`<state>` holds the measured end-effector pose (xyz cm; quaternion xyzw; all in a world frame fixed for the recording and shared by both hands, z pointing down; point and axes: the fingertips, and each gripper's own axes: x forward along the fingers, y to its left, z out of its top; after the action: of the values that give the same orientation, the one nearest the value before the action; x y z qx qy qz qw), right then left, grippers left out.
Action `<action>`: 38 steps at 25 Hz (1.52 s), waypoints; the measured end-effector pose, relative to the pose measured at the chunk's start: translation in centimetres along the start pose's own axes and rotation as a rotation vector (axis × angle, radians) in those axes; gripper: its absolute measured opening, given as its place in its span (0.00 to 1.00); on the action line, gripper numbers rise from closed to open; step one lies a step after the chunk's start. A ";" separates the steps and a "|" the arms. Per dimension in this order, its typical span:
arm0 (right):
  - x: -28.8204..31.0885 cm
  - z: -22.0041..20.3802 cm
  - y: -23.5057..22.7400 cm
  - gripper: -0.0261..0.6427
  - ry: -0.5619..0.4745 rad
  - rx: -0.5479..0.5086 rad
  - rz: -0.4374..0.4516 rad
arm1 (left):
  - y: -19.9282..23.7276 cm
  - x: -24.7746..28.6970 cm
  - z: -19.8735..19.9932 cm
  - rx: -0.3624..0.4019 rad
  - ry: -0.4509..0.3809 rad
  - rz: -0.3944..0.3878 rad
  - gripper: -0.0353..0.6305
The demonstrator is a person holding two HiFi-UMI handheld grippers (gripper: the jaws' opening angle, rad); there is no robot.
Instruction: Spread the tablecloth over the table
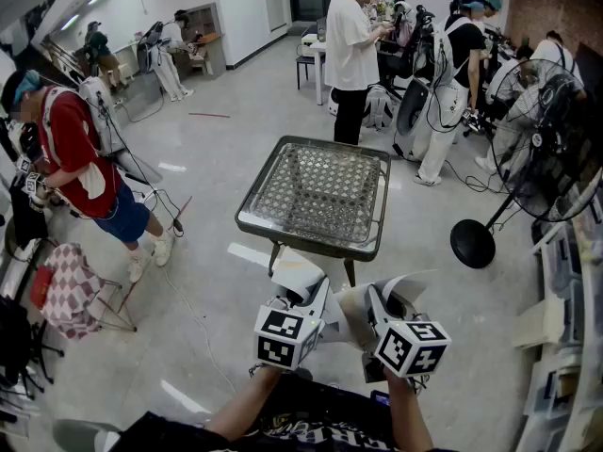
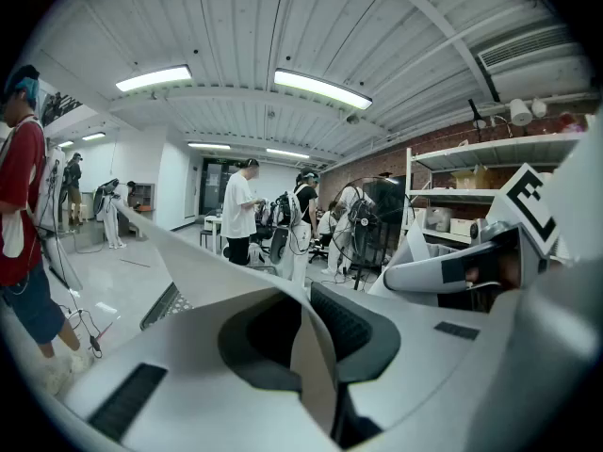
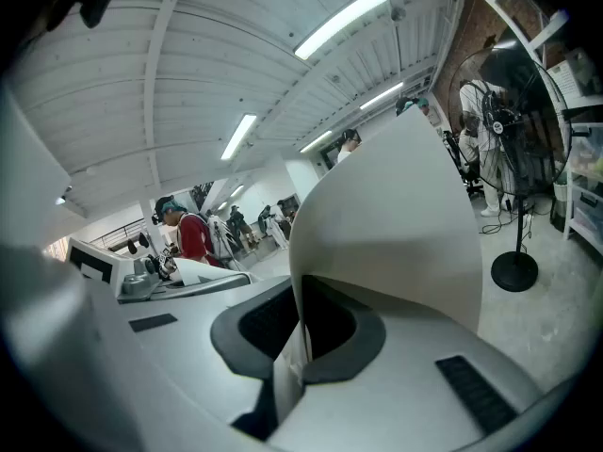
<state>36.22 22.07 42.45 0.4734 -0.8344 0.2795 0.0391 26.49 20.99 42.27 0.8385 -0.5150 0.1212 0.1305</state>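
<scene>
In the head view, a small square table with a metal mesh top [image 1: 306,235] stands on the pale floor in the middle of the room, and its top is bare. Just short of its near edge, the left gripper [image 1: 306,292] and the right gripper [image 1: 382,301] sit side by side and close together. Each is clamped on a part of the white tablecloth [image 1: 294,269], which is bunched between them and sticks up in stiff folds above both. The cloth is held in the air off the table and does not touch the near edge. A person in a red shirt [image 1: 80,153] stands far left beside a checked folding stool [image 1: 71,290]. A person in a white T-shirt [image 1: 350,40] stands beyond the table's far edge. A black floor fan [image 1: 542,149] stands at the right.

In the left gripper view, the left gripper [image 2: 306,314] has its jaws clenched on a thin fold of the tablecloth [image 2: 203,269]. The cloth rises up and away to the left, hiding most of the table. The right gripper shows at the right edge.

In the right gripper view, the right gripper [image 3: 300,332] has its jaws pressed together on another fold of the tablecloth [image 3: 396,234]. That fold curls upward in a broad arc. The left gripper shows at the left, and the fan stands at the right.
</scene>
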 end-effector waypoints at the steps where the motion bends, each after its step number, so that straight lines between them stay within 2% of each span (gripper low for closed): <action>1: 0.1 0.0 0.0 0.06 0.003 0.005 0.003 | 0.2 0.1 -0.1 -0.004 0.005 0.003 0.12; 15: 1.4 -0.5 0.9 0.06 0.039 0.055 0.063 | 1.8 -0.6 -0.3 -0.042 0.023 0.039 0.12; 27: 4.3 1.2 5.2 0.06 0.040 -0.010 0.168 | 6.0 -2.6 1.3 -0.071 -0.033 0.114 0.12; 33: 8.0 1.8 8.4 0.06 0.067 -0.006 0.230 | 10.5 -3.1 2.2 -0.093 -0.054 0.147 0.12; 38: 14.2 3.1 12.8 0.06 0.096 0.024 0.278 | 17.0 -3.0 4.1 -0.128 -0.071 0.144 0.12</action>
<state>18.67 14.62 39.07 0.3396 -0.8859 0.3142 0.0340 10.22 14.63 39.01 0.7930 -0.5849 0.0675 0.1564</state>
